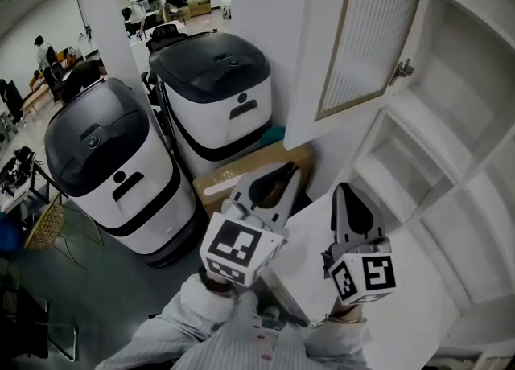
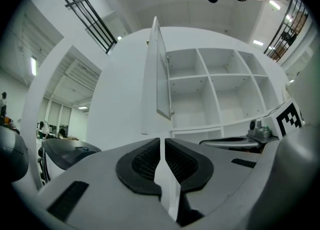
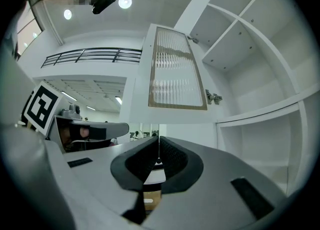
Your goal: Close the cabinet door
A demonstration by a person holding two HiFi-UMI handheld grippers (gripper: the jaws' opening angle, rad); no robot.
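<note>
**While the door stands open, both sets of jaws are pressed together**

As the head view looks down, the cabinet door (image 1: 366, 39) is swung well out from the white cabinet (image 1: 455, 127), its ribbed glass panel in a tan frame. It is hinged on the cabinet's left side, and a metal hinge (image 1: 402, 69) shows on the edge where it meets the cabinet. Bare shelves lie exposed to the right of it.

Down below, the left gripper (image 1: 291, 174) points up toward the door's lower left corner, and its jaws are together with nothing between them. The left gripper view confirms it: only a hairline gap between the dark pads, and the door (image 2: 156, 74) seen nearly edge-on beyond them, well apart.

Over to the right gripper (image 1: 344, 191), beside the left one and aimed at the lower shelves. Its jaws are closed too, and empty. In the right gripper view the door (image 3: 176, 69) fills the space above the jaws, glass side facing, with the hinge (image 3: 214, 97) at its right edge. No contact with the door from either gripper.

Both grippers sit over the left edge of a white tabletop (image 1: 418, 288) under the shelves. Left of it, on the floor, stand two white-and-black machines (image 1: 113, 159) and a cardboard box (image 1: 233, 179).
</note>
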